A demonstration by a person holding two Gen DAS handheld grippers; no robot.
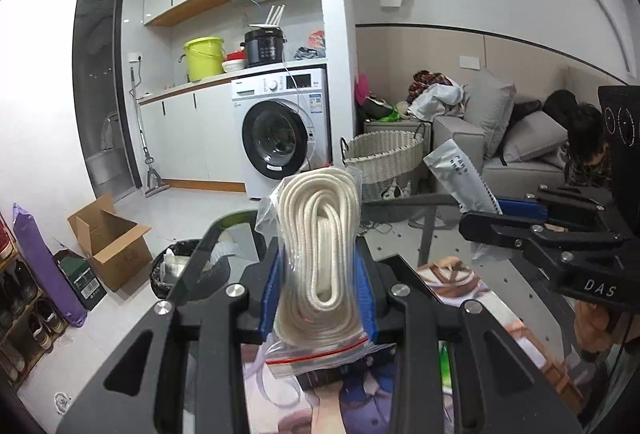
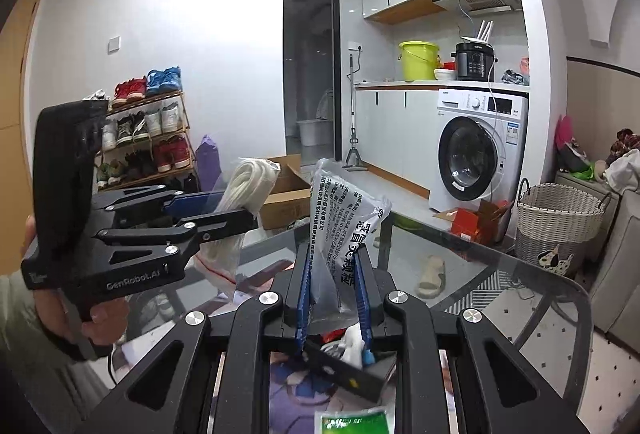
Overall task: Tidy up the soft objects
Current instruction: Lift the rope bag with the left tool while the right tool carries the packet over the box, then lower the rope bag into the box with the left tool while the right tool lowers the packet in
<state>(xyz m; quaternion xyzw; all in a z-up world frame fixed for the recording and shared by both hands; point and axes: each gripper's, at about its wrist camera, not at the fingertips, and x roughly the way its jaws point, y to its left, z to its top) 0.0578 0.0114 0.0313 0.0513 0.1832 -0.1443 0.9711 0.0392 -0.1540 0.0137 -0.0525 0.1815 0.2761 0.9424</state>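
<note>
My left gripper (image 1: 318,266) is shut on a clear zip bag of coiled white rope (image 1: 320,234) and holds it upright above the glass table (image 1: 520,274). It also shows in the right wrist view (image 2: 228,209), with the rope bag (image 2: 244,189) in its jaws. My right gripper (image 2: 334,274) is shut on a silver printed pouch (image 2: 340,226), held upright above the table. In the left wrist view the right gripper (image 1: 484,218) is at the right with the pouch (image 1: 460,173) sticking up from it.
A glass table (image 2: 500,274) lies below both grippers, with a black box (image 2: 352,370) and a green packet (image 2: 352,422) on it. A woven basket (image 1: 384,157) stands by the grey sofa (image 1: 520,137). A cardboard box (image 1: 108,238), shoe rack (image 2: 148,137) and washing machine (image 2: 476,153) stand around.
</note>
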